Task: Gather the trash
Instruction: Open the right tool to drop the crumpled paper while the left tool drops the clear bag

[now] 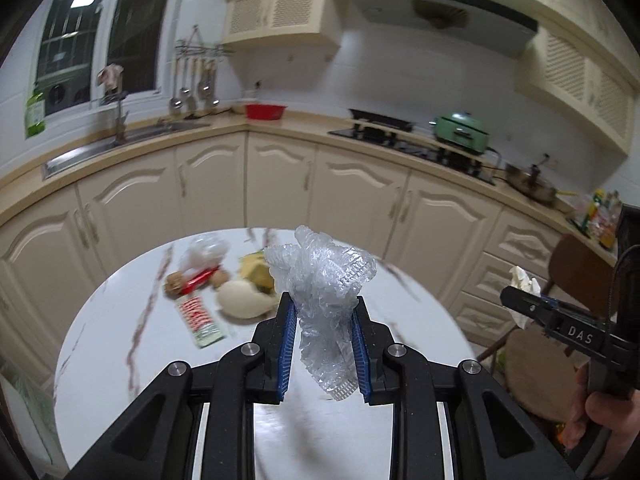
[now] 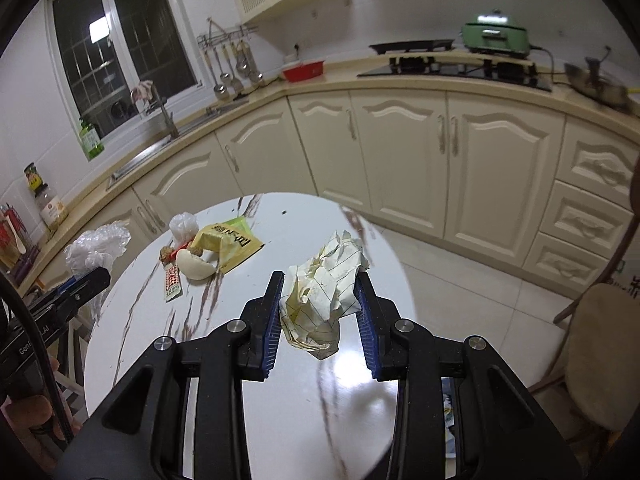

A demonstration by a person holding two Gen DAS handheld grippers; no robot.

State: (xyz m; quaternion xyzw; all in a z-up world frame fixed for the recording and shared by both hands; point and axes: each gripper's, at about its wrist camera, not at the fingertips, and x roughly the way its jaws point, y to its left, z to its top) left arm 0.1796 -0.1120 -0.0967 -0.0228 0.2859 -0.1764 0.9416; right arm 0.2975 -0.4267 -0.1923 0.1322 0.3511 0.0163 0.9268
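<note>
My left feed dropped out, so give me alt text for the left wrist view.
The left gripper is shut on a crumpled clear plastic wrap, held above a round white marble table. Wrappers, walnuts and an eggshell lie farther back, cream kitchen cabinets behind.

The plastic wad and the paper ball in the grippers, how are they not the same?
The plastic wad is clear and see-through; the paper ball is cream with ruled lines and hides what is behind it. The plastic hangs long and floppy below the pads; the paper is a tighter, stiffer clump. The plastic sits in the left gripper, the paper in the right gripper. Both are crumpled and held up off the round table.
</note>
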